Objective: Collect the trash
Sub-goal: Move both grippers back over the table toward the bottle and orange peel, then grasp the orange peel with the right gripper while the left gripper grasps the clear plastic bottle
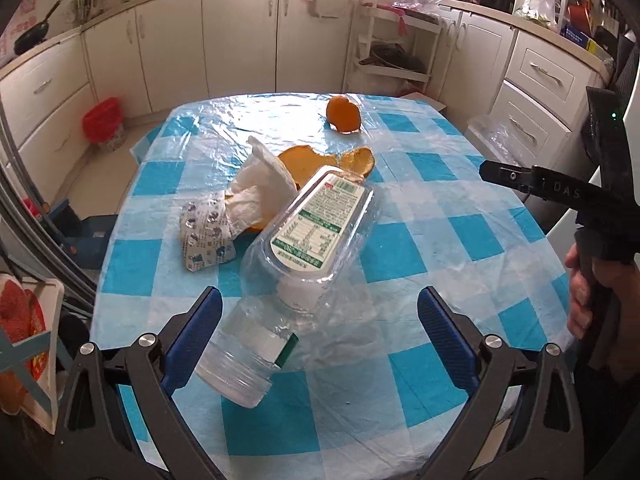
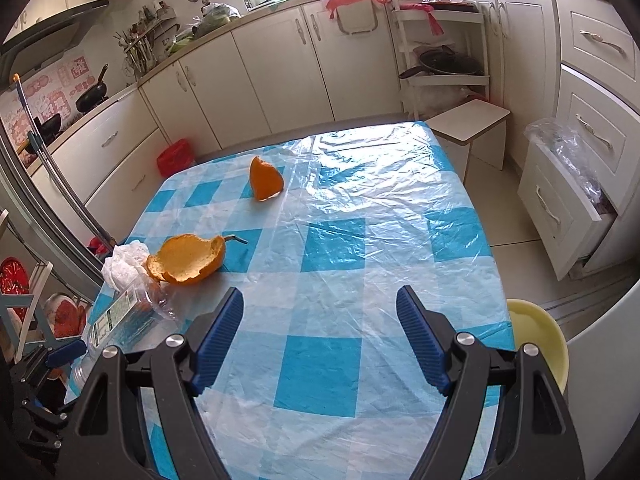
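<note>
Your left gripper (image 1: 318, 316) hangs with its jaws spread wide around the crushed clear plastic bottle (image 1: 296, 256), the pads clear of it on both sides, so nothing is grasped yet; the bottle lies tilted on the checked tablecloth (image 1: 440, 240) with its open neck toward you, which looks like the natural place to pinch. Your right gripper (image 2: 320, 332) is likewise released over bare cloth, holding nothing. Just beyond the bottle a blister pack (image 1: 206, 236) and a crumpled tissue (image 1: 260, 192) crowd its left flank, touching a curled orange peel (image 1: 332, 162); a second peel piece (image 1: 343, 115) stands well apart farther on. The yellow bin (image 2: 538, 340) sits off the table's right edge.
</note>
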Demonstrator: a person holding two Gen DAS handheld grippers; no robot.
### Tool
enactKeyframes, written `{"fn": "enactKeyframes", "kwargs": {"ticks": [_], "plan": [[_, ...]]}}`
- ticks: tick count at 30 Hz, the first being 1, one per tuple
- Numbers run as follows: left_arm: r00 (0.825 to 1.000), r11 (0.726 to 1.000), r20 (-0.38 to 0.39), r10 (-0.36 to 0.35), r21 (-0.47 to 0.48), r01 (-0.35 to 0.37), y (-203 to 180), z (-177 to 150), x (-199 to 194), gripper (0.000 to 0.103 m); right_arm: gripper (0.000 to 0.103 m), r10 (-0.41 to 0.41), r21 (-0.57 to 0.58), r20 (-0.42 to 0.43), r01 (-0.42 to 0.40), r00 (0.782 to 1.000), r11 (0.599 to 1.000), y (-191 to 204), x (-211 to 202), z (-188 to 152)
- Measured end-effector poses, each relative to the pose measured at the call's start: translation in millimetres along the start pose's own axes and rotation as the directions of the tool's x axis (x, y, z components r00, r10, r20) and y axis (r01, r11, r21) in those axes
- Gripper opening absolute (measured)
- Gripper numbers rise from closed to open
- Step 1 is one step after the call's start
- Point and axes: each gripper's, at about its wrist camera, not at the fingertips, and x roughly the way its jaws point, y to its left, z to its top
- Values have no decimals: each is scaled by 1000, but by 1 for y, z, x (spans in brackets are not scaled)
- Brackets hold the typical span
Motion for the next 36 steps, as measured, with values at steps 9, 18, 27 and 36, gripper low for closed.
{"fn": "enactKeyframes", "kwargs": {"ticks": [9, 18, 27, 36], "plan": [[996, 996, -25, 84, 21, -84, -3, 24, 30, 94, 76, 6, -3, -13, -6, 1000, 1000, 2, 4, -1], [998, 1000, -69, -12, -3, 12, -13, 13, 31, 91, 76, 130, 26, -104, -128, 986, 991, 18, 37, 13], [998, 999, -52, 37, 5, -36, -12, 18, 34, 91, 64, 238, 53, -213, -233, 947, 971, 51, 96, 29], [996, 998, -62, 63, 8, -63, -18, 22, 41, 91, 17, 262, 43, -232, -259, 937, 965, 60, 113, 34]]}}
